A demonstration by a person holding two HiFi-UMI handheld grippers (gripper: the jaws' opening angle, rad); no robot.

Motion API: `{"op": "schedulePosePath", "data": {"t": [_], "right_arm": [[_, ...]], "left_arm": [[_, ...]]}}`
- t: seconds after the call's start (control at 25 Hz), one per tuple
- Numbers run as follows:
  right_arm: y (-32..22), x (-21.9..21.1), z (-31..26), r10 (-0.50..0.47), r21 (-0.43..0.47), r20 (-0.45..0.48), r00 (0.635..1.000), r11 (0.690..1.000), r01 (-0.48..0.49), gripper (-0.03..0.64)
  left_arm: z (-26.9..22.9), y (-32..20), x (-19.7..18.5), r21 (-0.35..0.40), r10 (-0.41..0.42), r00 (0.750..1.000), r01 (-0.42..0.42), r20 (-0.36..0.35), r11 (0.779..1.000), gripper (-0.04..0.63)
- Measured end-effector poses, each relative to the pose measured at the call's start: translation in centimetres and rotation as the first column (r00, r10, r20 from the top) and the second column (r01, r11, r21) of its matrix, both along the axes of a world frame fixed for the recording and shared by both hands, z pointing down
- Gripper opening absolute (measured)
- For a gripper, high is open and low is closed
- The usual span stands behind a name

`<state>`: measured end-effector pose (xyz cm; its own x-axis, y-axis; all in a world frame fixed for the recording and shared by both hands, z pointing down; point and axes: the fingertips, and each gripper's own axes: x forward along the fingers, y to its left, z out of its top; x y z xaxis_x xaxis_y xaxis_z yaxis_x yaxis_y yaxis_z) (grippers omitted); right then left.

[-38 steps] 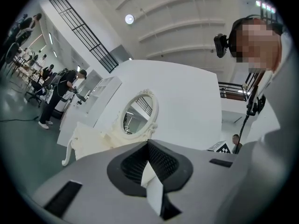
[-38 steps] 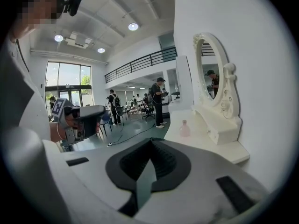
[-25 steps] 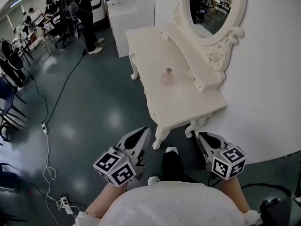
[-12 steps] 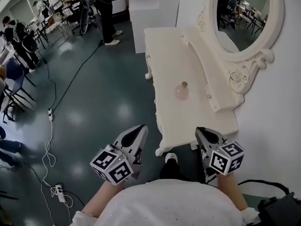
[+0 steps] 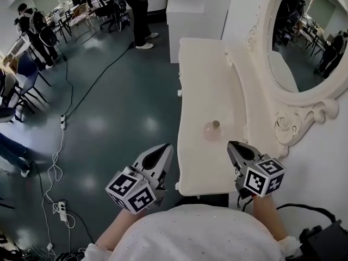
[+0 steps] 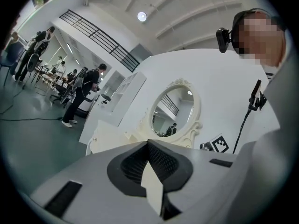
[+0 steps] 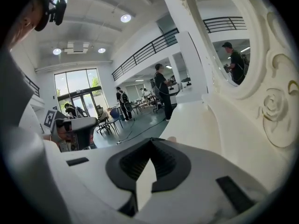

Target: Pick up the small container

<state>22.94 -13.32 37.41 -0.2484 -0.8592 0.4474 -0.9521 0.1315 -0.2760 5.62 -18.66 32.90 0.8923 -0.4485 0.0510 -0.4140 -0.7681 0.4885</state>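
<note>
**Both jaws closed, container on table ahead**

Right gripper (image 7: 150, 140): jaws closed tip to tip, nothing between. Left gripper (image 6: 148, 143): jaws likewise closed, likewise empty.

In the head view, right gripper above the near end of the table (image 5: 206, 75), tips just short of the container (image 5: 213, 130) and a little to its right, not touching it. Left gripper off the table's left edge, above the floor (image 5: 125, 118), well apart from the container.

Container small, pinkish, round-bodied with a narrow neck. Upright on the table toward its near end, nearer the right gripper than the left.

Along the table's right side, a raised shelf (image 5: 247, 97) and an oval mirror (image 5: 304, 42) in a carved frame.

Farther off on the floor, a cable (image 5: 92, 86), chairs (image 5: 22, 86) and several people (image 5: 138, 10).
</note>
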Motion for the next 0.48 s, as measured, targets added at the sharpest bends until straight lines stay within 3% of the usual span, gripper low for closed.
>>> {"op": "schedulePosePath", "data": {"t": [0.28, 0.48], "right_arm": [[-4.3, 2.6, 1.7, -0.082, -0.020, 0.021, 0.996, 0.996, 0.082, 0.002], [-6.3, 4.2, 3.1, -0.069, -0.027, 0.060, 0.996, 0.997, 0.070, 0.002]], "left_arm": [[1.3, -3.1, 2.6, -0.027, -0.080, 0.997, 0.081, 0.023, 0.996, -0.003], [3.1, -3.6, 4.6, -0.057, -0.054, 0.996, 0.058, 0.071, 0.997, -0.003]]}}
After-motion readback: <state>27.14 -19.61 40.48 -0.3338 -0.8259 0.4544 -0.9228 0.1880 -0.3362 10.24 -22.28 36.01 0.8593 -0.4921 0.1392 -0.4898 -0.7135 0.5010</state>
